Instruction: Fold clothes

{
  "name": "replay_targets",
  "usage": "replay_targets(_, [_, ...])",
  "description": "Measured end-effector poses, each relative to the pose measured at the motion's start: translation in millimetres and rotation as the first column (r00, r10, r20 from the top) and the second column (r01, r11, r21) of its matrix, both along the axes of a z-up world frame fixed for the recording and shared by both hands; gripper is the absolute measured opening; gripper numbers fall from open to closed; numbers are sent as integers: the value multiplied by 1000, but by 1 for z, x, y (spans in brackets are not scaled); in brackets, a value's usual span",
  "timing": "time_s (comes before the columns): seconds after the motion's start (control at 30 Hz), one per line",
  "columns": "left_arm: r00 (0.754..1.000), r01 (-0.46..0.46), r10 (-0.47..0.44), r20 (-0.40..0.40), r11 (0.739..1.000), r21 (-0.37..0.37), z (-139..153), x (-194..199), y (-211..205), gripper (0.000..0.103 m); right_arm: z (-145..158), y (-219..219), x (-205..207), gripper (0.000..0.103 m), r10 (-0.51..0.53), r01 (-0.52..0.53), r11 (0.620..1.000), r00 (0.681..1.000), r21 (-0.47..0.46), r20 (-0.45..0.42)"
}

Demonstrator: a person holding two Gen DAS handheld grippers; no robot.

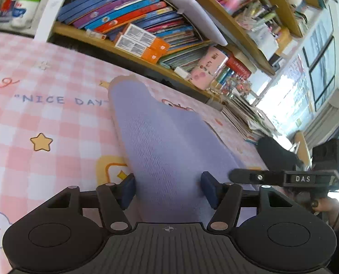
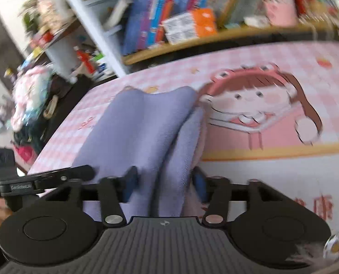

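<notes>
A lavender knit garment (image 1: 160,141) lies on the pink checked tablecloth (image 1: 43,118), stretching away toward the bookshelf. My left gripper (image 1: 168,190) is open, its blue pads on either side of the garment's near end. In the right wrist view the same garment (image 2: 144,125) shows bunched into folds with a pale pink lining at its right edge. My right gripper (image 2: 163,183) is open, its blue pads either side of the near folds. The right gripper also shows in the left wrist view (image 1: 283,178), beside the garment's right edge. The right view is motion-blurred.
A wooden bookshelf (image 1: 133,54) full of books and boxes runs along the table's far edge. A stack of books (image 1: 244,118) lies at the far right. A cartoon girl print (image 2: 260,105) covers the cloth on the right. Clutter (image 2: 32,96) stands off the table's left edge.
</notes>
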State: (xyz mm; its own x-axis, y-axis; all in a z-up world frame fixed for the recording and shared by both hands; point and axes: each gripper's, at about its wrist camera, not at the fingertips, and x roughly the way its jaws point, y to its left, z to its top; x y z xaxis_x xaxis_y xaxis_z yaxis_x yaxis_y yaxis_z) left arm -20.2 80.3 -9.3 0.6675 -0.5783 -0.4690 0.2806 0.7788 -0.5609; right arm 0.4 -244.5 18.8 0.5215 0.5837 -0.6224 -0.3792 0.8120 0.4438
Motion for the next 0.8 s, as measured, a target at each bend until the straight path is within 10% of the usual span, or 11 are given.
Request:
replay_targets(0.33, [1000, 26, -26, -1, 999, -24, -9, 11, -4, 70, -24, -4, 13, 56, 3, 12, 992, 994, 129, -114])
replay_targets(0.6, [989, 27, -51, 137, 984, 173, 10, -13, -26, 65, -2, 35, -29, 33, 103, -82, 988, 983, -134, 153])
replay_targets(0.8, [998, 32, -35, 51, 997, 68, 1, 0, -13, 68, -11, 14, -11, 47, 30, -30, 1000, 999, -8, 15])
